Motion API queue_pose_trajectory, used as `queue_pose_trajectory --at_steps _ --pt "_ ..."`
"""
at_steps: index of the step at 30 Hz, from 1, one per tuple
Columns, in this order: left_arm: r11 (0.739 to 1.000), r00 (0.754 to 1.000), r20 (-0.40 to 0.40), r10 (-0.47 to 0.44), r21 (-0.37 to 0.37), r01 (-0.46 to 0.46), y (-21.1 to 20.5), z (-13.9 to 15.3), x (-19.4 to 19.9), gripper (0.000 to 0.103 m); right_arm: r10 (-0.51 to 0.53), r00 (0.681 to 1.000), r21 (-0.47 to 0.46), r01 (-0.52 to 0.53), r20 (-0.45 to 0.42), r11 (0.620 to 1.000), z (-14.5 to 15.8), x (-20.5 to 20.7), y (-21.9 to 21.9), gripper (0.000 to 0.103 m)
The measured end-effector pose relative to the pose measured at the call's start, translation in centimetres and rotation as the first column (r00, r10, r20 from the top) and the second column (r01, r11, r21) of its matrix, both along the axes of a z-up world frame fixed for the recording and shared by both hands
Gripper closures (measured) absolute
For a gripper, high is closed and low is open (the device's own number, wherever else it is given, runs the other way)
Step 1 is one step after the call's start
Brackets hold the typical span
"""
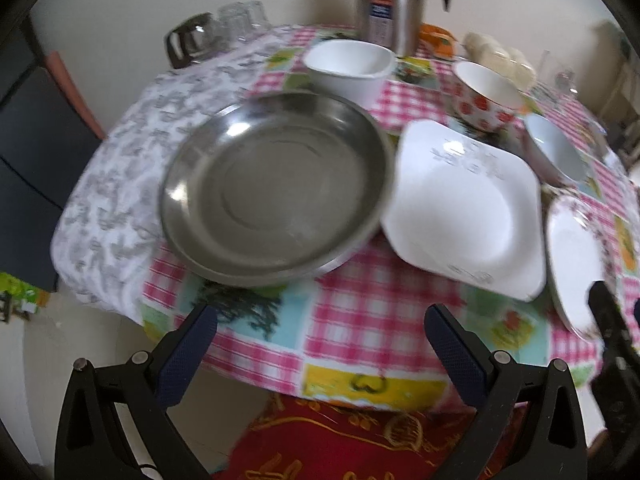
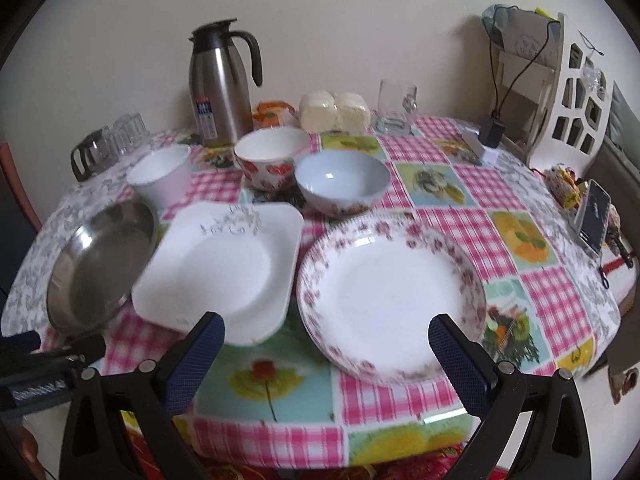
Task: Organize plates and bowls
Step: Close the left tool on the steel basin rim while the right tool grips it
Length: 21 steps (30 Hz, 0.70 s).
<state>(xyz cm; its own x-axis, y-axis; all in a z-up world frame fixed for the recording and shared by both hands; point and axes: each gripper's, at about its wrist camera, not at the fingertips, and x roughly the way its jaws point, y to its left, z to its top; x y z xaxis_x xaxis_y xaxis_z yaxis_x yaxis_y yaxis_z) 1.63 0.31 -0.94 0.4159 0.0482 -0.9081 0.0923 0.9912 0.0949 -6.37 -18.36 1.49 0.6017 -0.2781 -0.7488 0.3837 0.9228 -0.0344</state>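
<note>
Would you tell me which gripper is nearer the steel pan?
Left. The left gripper faces the steel pan just ahead; the right gripper faces the floral plate, pan off to its left.

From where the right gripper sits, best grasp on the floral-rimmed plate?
Pinch the near rim of the floral-rimmed plate, coming in low from the table edge. It lies flat, so only its rim offers purchase. The right gripper is open and directly facing it.

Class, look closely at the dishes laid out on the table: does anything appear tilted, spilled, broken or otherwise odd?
The steel pan looks askew: its right rim seems to ride up on the square white plate instead of lying flat. Nothing looks spilled or broken, though the pictures are blurred.
</note>
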Motion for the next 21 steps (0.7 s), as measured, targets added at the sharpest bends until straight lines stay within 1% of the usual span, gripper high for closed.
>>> queue_pose_trajectory --at_steps 4,11,16,19,21 --pt "0.999 0.999 -0.002 0.044 -0.018 -0.044 0.6 0.8 1.2 0.0 0.016 1.0 0.033 -0.016 0.013 0.999 0.6 1.6 0.2 0.0" --pt "0.993 0.994 -0.004 0.112 -0.043 -0.112 1.2 2.7 5.4 0.0 0.02 0.999 0.052 -0.022 0.038 0.998 2.4 4.9 -0.1 0.0" --pt "0.98 0.984 0.023 0.179 -0.097 -0.176 1.4 4.7 8.2 0.0 0.032 0.996 0.065 -0.037 0.08 0.997 3.9 7.2 -0.5 0.0" --pt "0.967 0.976 0.019 0.219 -0.139 -0.214 1.5 4.8 9.5 0.0 0.025 0.996 0.08 -0.033 0.09 0.996 4.3 8.6 -0.7 0.0" --pt "0.961 0.971 0.015 0.237 -0.147 -0.233 1.3 4.4 10.3 0.0 0.023 0.995 0.095 -0.032 0.095 0.995 4.3 9.4 -1.0 0.0"
